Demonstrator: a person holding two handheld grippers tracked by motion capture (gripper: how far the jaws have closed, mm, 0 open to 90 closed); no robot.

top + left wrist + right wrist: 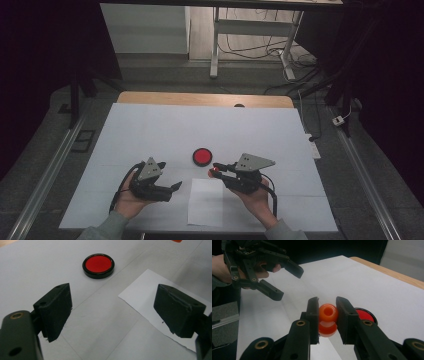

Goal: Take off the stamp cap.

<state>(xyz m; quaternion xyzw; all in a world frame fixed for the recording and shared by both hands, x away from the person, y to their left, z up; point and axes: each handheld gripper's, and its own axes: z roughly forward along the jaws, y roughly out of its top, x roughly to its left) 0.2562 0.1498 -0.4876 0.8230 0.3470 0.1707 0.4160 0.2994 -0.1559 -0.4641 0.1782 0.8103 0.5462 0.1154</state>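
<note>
My right gripper [327,315] hides the near left part of the red-topped black disc [365,314]; my orange piece's [328,312] lower half blurs.

A lab or test room: a white-covered surface [150,130] stands between metal floor rails [45,170], with a bare desk frame [250,35] and loose cables [300,65] on the grey floor beyond its far edge

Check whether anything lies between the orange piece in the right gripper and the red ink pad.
Nothing visible does. The right gripper is shut on the orange piece, and the red ink pad sits just beyond it on the bare white table cover. The left gripper stands off to the side.
</note>
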